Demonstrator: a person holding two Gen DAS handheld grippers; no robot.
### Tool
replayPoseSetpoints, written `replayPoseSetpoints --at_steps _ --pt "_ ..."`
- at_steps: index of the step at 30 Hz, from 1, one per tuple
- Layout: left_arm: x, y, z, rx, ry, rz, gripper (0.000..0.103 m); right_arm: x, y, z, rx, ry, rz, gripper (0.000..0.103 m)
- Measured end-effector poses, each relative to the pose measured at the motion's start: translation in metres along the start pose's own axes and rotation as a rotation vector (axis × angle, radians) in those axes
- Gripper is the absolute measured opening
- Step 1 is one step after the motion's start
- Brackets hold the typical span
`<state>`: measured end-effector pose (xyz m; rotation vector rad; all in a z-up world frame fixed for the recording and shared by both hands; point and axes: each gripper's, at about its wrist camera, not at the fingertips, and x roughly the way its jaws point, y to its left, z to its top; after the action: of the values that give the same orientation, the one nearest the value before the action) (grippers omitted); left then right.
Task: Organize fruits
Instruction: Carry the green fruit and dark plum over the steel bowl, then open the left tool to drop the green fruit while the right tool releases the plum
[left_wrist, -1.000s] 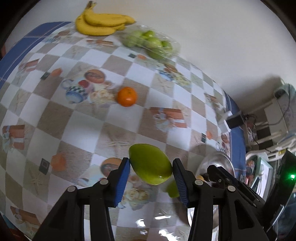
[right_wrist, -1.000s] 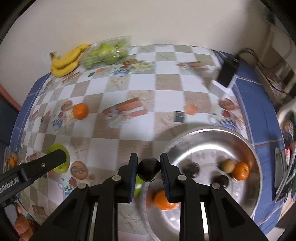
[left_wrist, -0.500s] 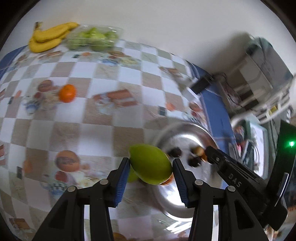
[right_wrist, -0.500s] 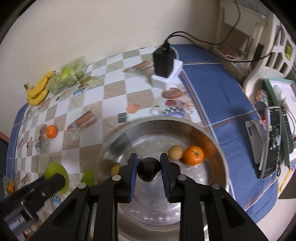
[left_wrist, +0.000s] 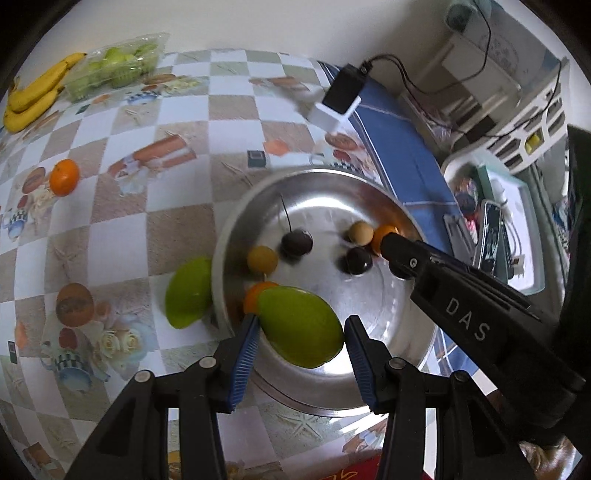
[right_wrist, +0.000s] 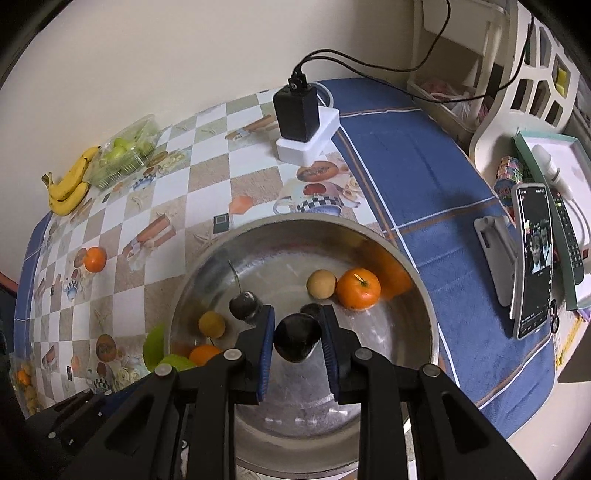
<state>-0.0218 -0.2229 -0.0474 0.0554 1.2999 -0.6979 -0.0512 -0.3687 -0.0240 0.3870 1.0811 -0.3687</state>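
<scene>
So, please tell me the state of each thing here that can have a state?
left gripper: jaws shut on the green mango, above the bowl
right gripper: jaws shut on a dark round fruit, over the bowl
steel bowl: upright, holding several fruits
phone: propped up, screen on
black adapter: cable plugged in

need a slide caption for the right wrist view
Right gripper holds a dark fruit over a steel bowl already holding fruit.

A plain cream wall (right_wrist: 184, 55) backs the table, whose checkered cloth (right_wrist: 207, 177) has a blue border.
</scene>
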Motion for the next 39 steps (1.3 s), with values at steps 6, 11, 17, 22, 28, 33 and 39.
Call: replayPoseSetpoints --at_steps 6,11,17,22,28,33,39 --pt "0.011 -0.007 -0.002 0.024 0.025 0.020 0.051 0.005 -0.006 -0.008 0.001 0.022 0.000 0.026" --pt "0.020 -0.009 -0.003 0.029 0.042 0.039 0.051 0.013 -0.014 -0.011 0.022 0.047 -0.008 0.026" --pt "0.024 -0.011 -0.004 0.038 0.046 0.047 0.051 0.022 -0.014 -0.014 0.011 0.074 -0.031 0.026" --pt "0.028 -0.011 -0.004 0.041 0.053 0.056 0.050 0.028 -0.015 -0.015 0.007 0.094 -0.043 0.026" --pt "0.033 -0.012 -0.003 0.041 0.054 0.056 0.050 0.033 -0.013 -0.016 0.004 0.109 -0.043 0.027" --pt "0.035 -0.015 -0.002 0.047 0.052 0.040 0.044 0.037 -0.016 -0.017 0.012 0.122 -0.050 0.027" --pt "0.037 -0.015 -0.002 0.049 0.056 0.045 0.044 0.041 -0.019 -0.018 0.021 0.133 -0.056 0.027"
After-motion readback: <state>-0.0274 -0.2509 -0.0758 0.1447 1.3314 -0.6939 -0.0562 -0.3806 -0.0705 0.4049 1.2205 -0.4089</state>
